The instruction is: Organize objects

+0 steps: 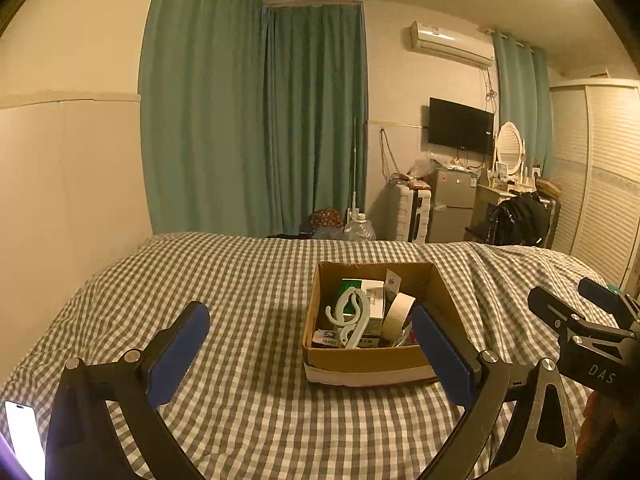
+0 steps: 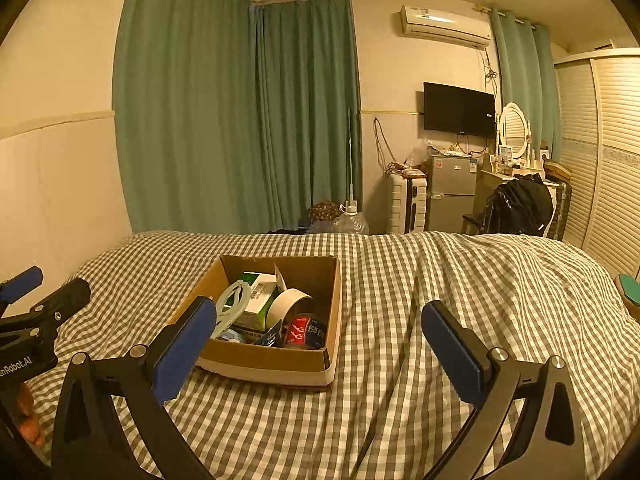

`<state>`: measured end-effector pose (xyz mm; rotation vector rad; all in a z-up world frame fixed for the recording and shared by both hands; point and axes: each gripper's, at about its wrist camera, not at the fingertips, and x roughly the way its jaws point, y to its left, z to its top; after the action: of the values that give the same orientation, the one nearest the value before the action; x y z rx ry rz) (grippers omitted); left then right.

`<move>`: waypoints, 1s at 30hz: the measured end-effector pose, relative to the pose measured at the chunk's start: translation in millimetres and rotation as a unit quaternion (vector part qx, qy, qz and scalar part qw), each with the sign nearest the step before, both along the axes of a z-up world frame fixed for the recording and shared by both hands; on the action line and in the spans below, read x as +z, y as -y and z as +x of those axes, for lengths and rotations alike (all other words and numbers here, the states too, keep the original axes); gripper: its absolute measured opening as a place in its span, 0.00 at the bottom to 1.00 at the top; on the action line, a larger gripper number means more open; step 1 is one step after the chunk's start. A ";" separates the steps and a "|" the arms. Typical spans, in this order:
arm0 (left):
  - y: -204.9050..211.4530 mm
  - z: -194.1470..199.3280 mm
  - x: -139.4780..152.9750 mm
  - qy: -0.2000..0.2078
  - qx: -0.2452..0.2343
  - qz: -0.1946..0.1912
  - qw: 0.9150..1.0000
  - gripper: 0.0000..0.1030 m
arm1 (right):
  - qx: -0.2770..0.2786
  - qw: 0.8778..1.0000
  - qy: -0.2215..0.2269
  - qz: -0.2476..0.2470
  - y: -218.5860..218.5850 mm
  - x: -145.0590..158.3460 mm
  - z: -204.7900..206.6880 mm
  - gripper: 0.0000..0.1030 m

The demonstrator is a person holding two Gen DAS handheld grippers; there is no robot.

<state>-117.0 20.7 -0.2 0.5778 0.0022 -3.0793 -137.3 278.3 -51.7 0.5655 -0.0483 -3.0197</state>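
Note:
An open cardboard box (image 1: 360,360) (image 2: 276,360) sits on the checked bedspread (image 1: 248,280) (image 2: 460,280). Inside lie a pale plastic hook (image 1: 350,316) (image 2: 232,306), a white and green carton (image 1: 370,294) (image 2: 260,292), a roll of tape (image 1: 396,314) (image 2: 290,302) and a red packet (image 2: 306,332). My left gripper (image 1: 310,356) hangs open above the bed, just in front of the box and a little to its left, with nothing between its blue pads. My right gripper (image 2: 320,356) is open too, to the right of the box, and holds nothing. Each gripper shows at the edge of the other's view.
A lit phone (image 1: 24,436) lies at the bed's near left corner. A teal object (image 2: 628,288) lies at the bed's right edge. Beyond the bed are green curtains (image 1: 256,120), a water jug (image 1: 358,230), a small fridge (image 1: 452,204), a dressing table and a louvred wardrobe (image 1: 600,168).

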 end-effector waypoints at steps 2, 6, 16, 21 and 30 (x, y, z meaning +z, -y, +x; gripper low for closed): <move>-1.7 -0.3 -1.1 0.002 -0.001 -0.003 1.000 1.00 | 0.001 1.000 0.000 0.000 -0.5 -0.2 0.1 1.00; -3.3 -0.3 -3.7 0.004 -0.004 -0.005 1.000 1.00 | 0.001 1.000 0.000 -0.001 -0.8 0.2 0.7 1.00; -2.6 0.7 -4.3 0.008 -0.004 -0.005 1.000 1.00 | 0.003 1.000 -0.001 -0.001 -0.1 1.1 1.5 1.00; -3.0 0.1 -4.4 0.009 -0.004 -0.005 1.000 1.00 | 0.003 1.000 -0.001 -0.003 -0.4 1.3 1.4 1.00; -4.7 0.8 -4.4 0.010 -0.006 -0.007 1.000 1.00 | 0.004 1.000 -0.001 -0.002 2.1 2.0 1.8 1.00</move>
<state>-116.2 25.5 -4.6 0.6100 -0.0231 -3.0813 -135.5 276.2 -49.7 0.5599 -0.0525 -3.0129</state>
